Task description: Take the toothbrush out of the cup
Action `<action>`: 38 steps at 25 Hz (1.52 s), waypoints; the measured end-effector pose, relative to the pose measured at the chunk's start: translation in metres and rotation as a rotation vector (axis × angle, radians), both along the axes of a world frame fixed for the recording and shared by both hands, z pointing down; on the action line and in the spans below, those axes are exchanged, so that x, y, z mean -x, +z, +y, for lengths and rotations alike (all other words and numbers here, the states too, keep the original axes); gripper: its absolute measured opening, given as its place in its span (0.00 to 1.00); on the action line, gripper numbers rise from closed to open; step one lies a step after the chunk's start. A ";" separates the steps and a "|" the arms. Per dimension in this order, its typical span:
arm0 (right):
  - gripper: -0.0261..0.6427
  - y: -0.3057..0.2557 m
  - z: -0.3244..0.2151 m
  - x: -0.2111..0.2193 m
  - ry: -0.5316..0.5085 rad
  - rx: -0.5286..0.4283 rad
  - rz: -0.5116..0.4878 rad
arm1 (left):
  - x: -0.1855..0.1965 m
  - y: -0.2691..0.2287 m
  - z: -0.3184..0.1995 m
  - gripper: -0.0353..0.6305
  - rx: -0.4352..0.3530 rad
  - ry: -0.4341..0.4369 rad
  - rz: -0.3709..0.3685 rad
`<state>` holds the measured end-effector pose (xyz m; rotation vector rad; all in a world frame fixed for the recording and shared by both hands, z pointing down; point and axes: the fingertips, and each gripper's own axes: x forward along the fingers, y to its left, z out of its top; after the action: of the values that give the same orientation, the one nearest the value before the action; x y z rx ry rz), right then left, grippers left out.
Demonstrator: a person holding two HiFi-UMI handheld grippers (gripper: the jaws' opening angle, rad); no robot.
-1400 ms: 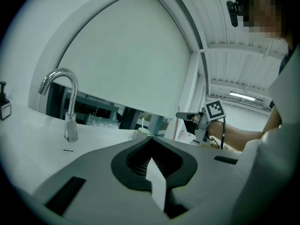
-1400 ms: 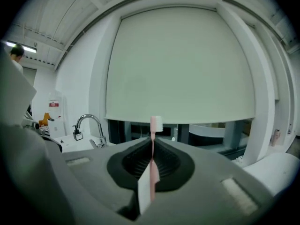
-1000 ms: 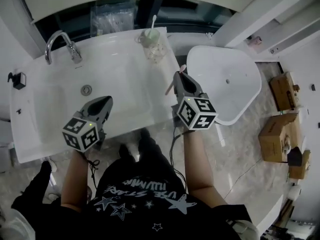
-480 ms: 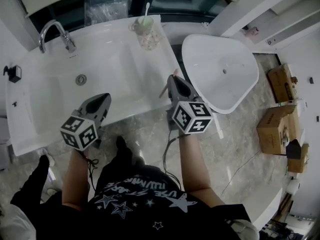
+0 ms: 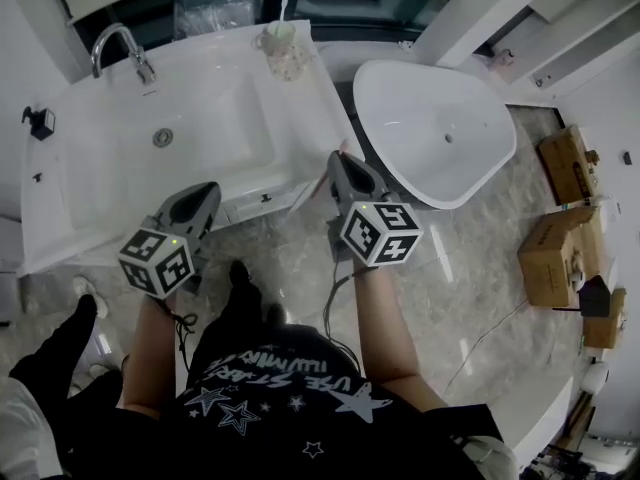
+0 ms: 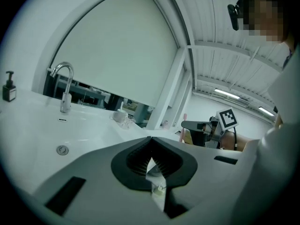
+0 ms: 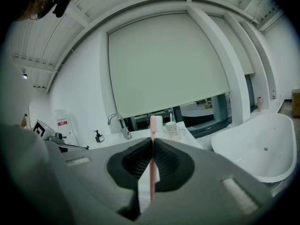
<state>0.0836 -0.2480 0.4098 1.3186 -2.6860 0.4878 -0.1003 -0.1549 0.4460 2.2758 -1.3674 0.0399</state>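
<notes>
My right gripper (image 5: 338, 158) is shut on a pink toothbrush (image 7: 152, 146), which stands upright between the pads with its white bristles on top. In the head view its handle (image 5: 305, 194) sticks out to the lower left, over the sink's front edge. The patterned cup (image 5: 283, 53) stands far off at the back right corner of the white sink counter (image 5: 330, 118), with a white toothbrush (image 5: 283, 10) in it. The same cup (image 7: 172, 129) shows beyond the jaws in the right gripper view. My left gripper (image 5: 203, 196) is shut and holds nothing; its jaws (image 6: 150, 139) meet at the tip.
A chrome faucet (image 5: 120, 46) and the drain (image 5: 163, 137) belong to the basin. A dark soap dispenser (image 5: 40, 123) stands at the left end. A white bathtub (image 5: 440, 138) lies to the right, with cardboard boxes (image 5: 560, 258) beyond it. Marbled floor lies below.
The person has stepped back from the sink, so the cup lies farther off. Both grippers now hang by the sink's front edge. The right gripper still holds the pink toothbrush.
</notes>
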 end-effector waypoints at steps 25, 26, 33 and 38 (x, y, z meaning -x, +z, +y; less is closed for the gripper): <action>0.05 -0.005 0.153 -0.009 -0.228 -0.002 -0.070 | -0.047 -0.027 0.167 0.06 -0.052 -0.130 -0.051; 0.05 -0.007 0.155 -0.009 -0.227 -0.010 -0.076 | -0.047 -0.029 0.169 0.06 -0.058 -0.123 -0.053; 0.05 -0.014 0.176 0.016 -0.215 -0.019 -0.048 | -0.023 -0.035 0.194 0.06 -0.062 -0.100 -0.059; 0.05 -0.011 0.209 0.041 -0.218 -0.011 -0.034 | 0.003 -0.037 0.223 0.06 -0.067 -0.101 -0.049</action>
<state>0.0421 -0.0387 0.3992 1.0110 -2.8192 0.4746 -0.1035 0.0677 0.4094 2.2706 -1.5289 0.0173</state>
